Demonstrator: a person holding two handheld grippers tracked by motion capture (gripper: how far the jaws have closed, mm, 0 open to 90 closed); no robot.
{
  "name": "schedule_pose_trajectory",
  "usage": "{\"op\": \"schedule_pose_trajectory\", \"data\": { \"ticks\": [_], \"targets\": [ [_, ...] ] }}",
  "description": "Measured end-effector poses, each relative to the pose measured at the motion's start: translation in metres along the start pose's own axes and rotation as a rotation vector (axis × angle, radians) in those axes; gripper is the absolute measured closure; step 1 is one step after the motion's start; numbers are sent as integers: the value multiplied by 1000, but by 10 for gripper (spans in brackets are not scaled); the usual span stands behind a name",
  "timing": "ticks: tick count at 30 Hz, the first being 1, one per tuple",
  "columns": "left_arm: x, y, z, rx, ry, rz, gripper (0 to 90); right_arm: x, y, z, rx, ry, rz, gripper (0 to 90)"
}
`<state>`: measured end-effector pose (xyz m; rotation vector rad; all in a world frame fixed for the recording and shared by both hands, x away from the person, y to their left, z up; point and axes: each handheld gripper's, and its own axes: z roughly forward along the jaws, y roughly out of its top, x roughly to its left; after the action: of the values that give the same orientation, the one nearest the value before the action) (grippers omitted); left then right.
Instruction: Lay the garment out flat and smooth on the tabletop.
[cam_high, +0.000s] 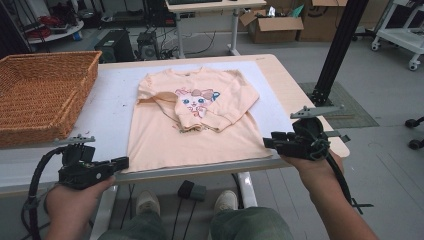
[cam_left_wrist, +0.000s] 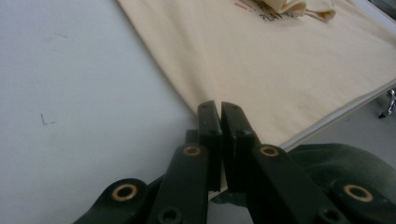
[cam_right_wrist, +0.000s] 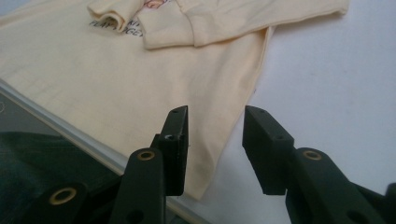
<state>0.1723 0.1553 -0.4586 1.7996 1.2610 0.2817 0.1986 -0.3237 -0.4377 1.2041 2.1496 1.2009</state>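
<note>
Pale wooden table (cam_high: 280, 67) under a white mat (cam_high: 112, 100), with a woven wicker basket (cam_high: 42, 92) at its left end. Grey smooth floor (cam_high: 380, 80) all around, a dark ribbed mat (cam_high: 350, 107) lying on it at the foot of a slanted black post (cam_high: 336, 50). Farther back, open cardboard boxes (cam_high: 275, 25) beside a desk with white legs (cam_high: 234, 30), cables and black equipment cases (cam_high: 116, 45) on the floor, a white wheeled cart (cam_high: 400, 37) at far right. Even, soft indoor light, no hard shadows
</note>
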Motion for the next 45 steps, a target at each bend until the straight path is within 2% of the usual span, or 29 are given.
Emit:
{"op": "schedule_pose_trajectory", "data": {
  "ticks": [2,3,4,6,8,11,16,21,23,26,28,34,36,40,41,42,43,45],
  "targets": [
    [0,3,-2,0,0,18,862,-1,6,0,-8,-2,-5,588],
    [1,9,-2,-6,18,19,784,-2,10,2,-11,2,-10,585],
    [2,13,-1,-3,18,11,633,-4,15,4,-12,0,-20,580],
    [6,28,3,-15,-5,12,536,-8,24,9,-10,-2,-29,573],
    [10,47,11,-27,-4,16,470,-16,36,18,-17,0,-38,568],
    [19,77,26,-50,-12,23,410,-30,57,35,-24,5,-42,565],
    [32,120,48,-67,-15,73,363,-51,91,63,-40,17,-62,553],
    [45,154,62,-109,-4,66,303,-65,116,93,-35,42,-74,526],
    [48,163,65,-117,0,78,292,-71,126,105,-24,52,-85,525],
    [49,173,70,-142,8,88,289,-78,138,117,-32,60,-107,525],
    [51,180,78,-148,7,81,287,-81,142,128,-23,68,-117,526],
    [60,198,101,-124,10,82,272,-86,149,171,44,93,-140,543],
    [65,199,106,-126,7,70,265,-88,151,187,86,98,-139,547],
    [71,200,114,-114,-4,66,265,-94,149,212,145,87,-125,609],
    [72,200,116,-109,-7,68,265,-96,147,219,178,92,-117,637],
    [74,200,118,-107,-11,67,265,-97,144,220,152,94,-100,737],
    [76,200,119,-106,-14,62,265,-98,144,220,152,98,-99,848],
    [78,200,121,-99,-23,62,265,-99,146,219,163,113,-102,887]
  ]
}}
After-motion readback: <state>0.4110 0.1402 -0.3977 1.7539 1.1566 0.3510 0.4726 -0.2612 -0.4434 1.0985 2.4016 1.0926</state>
